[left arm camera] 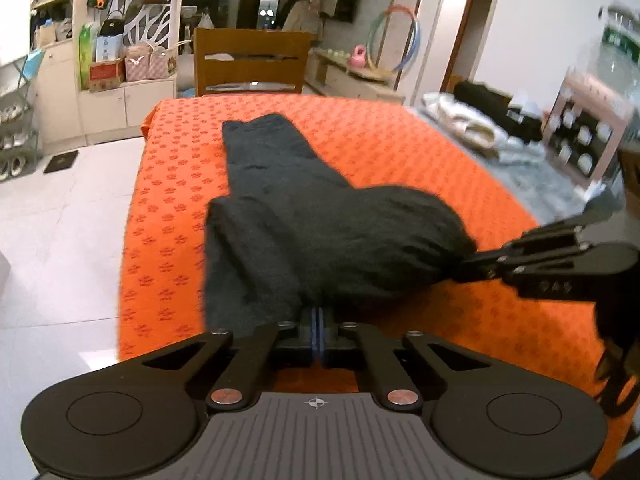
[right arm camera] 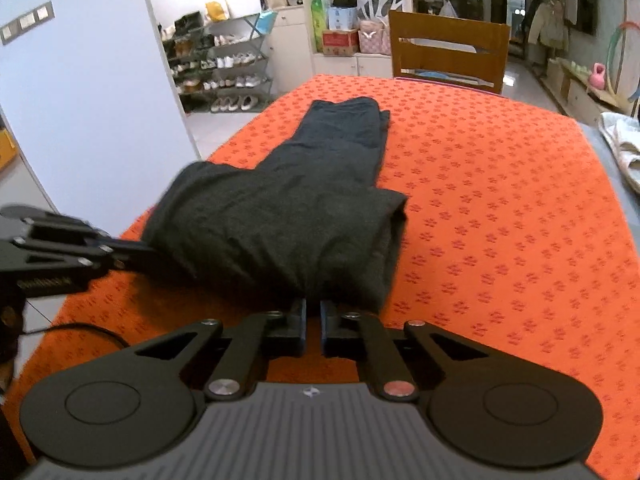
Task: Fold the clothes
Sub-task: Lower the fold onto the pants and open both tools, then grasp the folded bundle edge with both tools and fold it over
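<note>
A dark grey garment point(left arm camera: 300, 220) point(right arm camera: 300, 208) lies lengthwise on the orange patterned tablecloth point(left arm camera: 400, 148) point(right arm camera: 500, 200), its far end flat and narrow. Its near end is bunched and raised off the cloth. My left gripper point(left arm camera: 319, 312) is shut on the near edge of the garment, whose fabric drapes over the fingertips. It also shows at the left of the right wrist view, as the left gripper point(right arm camera: 160, 256). My right gripper point(right arm camera: 313, 308) is shut on the same near edge further right, with fabric pinched in the narrow gap. In the left wrist view the right gripper point(left arm camera: 476, 260) reaches in from the right.
A wooden chair point(left arm camera: 252, 60) point(right arm camera: 448, 48) stands at the table's far end. Pale clothes point(left arm camera: 472, 128) point(right arm camera: 624, 144) lie piled on the grey surface to the right, beside a box point(left arm camera: 584, 136). A shoe rack point(right arm camera: 220, 68) stands off to the left over white floor tiles.
</note>
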Demonstrator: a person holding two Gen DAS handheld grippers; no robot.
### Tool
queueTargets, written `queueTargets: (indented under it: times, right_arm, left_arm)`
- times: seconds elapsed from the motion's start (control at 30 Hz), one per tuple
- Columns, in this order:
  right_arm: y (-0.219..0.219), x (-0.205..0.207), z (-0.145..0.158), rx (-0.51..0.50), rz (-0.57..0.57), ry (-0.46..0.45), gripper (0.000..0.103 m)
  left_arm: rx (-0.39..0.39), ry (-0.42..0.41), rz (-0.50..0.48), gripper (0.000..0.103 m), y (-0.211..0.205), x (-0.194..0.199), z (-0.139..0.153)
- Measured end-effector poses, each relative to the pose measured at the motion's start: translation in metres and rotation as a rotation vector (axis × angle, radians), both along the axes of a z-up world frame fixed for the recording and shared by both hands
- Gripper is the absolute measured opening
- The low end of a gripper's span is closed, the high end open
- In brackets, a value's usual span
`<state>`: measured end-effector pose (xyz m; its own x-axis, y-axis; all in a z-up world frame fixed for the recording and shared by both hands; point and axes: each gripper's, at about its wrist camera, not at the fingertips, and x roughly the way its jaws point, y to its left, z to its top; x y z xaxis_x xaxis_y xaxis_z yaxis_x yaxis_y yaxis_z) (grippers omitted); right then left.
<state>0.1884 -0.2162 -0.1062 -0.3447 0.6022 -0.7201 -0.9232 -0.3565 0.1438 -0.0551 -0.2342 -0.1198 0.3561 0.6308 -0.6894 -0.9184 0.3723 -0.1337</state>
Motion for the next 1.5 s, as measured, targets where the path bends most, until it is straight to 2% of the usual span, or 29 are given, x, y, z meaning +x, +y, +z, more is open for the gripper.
queueTargets:
  times: [0.13,0.2,0.27,0.33,0.37,0.4,0.43,0.5,0.63,0.67,0.7,0.73,0.77,0.8,0.87,0.97,1.07,1.27,1.4,1.5]
  right_arm:
    - [-0.003,0.002,-0.005,-0.002,0.011,-0.066,0.01]
    - [-0.006,0.003,-0.006,0.006,0.016,-0.112,0.019]
    - [-0.009,0.005,-0.008,0.018,0.013,-0.151,0.022]
    - [-0.011,0.009,-0.009,0.035,0.026,-0.164,0.03]
    - [-0.013,0.01,-0.009,0.049,0.04,-0.167,0.042]
    - [-0.014,0.011,-0.009,0.061,0.057,-0.172,0.06]
    - [-0.015,0.01,-0.01,0.076,0.08,-0.183,0.065]
    - [-0.016,0.007,-0.011,0.112,0.132,-0.207,0.068]
    - [-0.009,-0.001,-0.015,0.147,0.219,-0.239,0.067]
    - [-0.006,-0.002,-0.015,0.148,0.231,-0.239,0.064]
    - [-0.003,-0.003,-0.016,0.149,0.243,-0.239,0.051]
    - [0.0,-0.004,-0.016,0.146,0.252,-0.228,0.042]
    - [0.001,-0.004,-0.015,0.141,0.259,-0.212,0.028]
    - [0.003,-0.004,-0.013,0.136,0.266,-0.195,0.02]
    - [0.0,-0.005,-0.007,0.145,0.275,-0.176,0.016]
    - [-0.009,-0.003,0.008,0.149,0.275,-0.139,0.015]
    - [-0.02,0.0,0.024,0.132,0.285,-0.106,0.014]
    - [-0.051,0.015,0.052,-0.004,0.309,0.003,0.015]
    - [-0.066,0.017,0.063,-0.031,0.321,0.038,0.016]
    - [-0.06,0.016,0.068,-0.009,0.306,0.039,0.017]
  left_arm:
    - [-0.012,0.024,0.048,0.004,-0.003,-0.021,-0.004]
    - [-0.009,0.039,0.049,0.007,-0.005,-0.028,-0.006]
    - [0.002,0.052,0.017,0.019,-0.009,-0.032,-0.006]
    - [0.026,0.065,-0.029,0.04,-0.013,-0.03,-0.006]
    - [0.04,0.07,-0.059,0.043,-0.015,-0.027,-0.006]
    - [0.05,0.077,-0.087,0.047,-0.016,-0.023,-0.007]
    - [0.056,0.088,-0.109,0.048,-0.016,-0.018,-0.008]
    - [0.07,0.125,-0.147,0.049,-0.013,-0.009,-0.014]
    - [0.11,0.222,-0.165,0.046,-0.003,0.006,-0.025]
    - [0.118,0.228,-0.172,0.038,-0.001,0.007,-0.025]
    - [0.125,0.233,-0.179,0.025,0.001,0.009,-0.024]
    - [0.133,0.236,-0.187,0.02,0.002,0.009,-0.023]
    - [0.142,0.233,-0.194,0.012,0.002,0.01,-0.02]
    - [0.154,0.232,-0.196,0.011,0.0,0.009,-0.017]
    - [0.165,0.218,-0.185,0.01,-0.003,0.006,-0.008]
    - [0.152,0.171,-0.169,0.01,-0.008,-0.003,0.007]
    - [0.117,0.127,-0.197,0.01,-0.02,-0.008,0.025]
    - [-0.033,-0.006,-0.26,0.01,-0.051,-0.027,0.051]
    - [-0.037,-0.025,-0.241,0.011,-0.059,-0.032,0.057]
    - [-0.017,-0.03,-0.205,0.011,-0.05,-0.031,0.058]
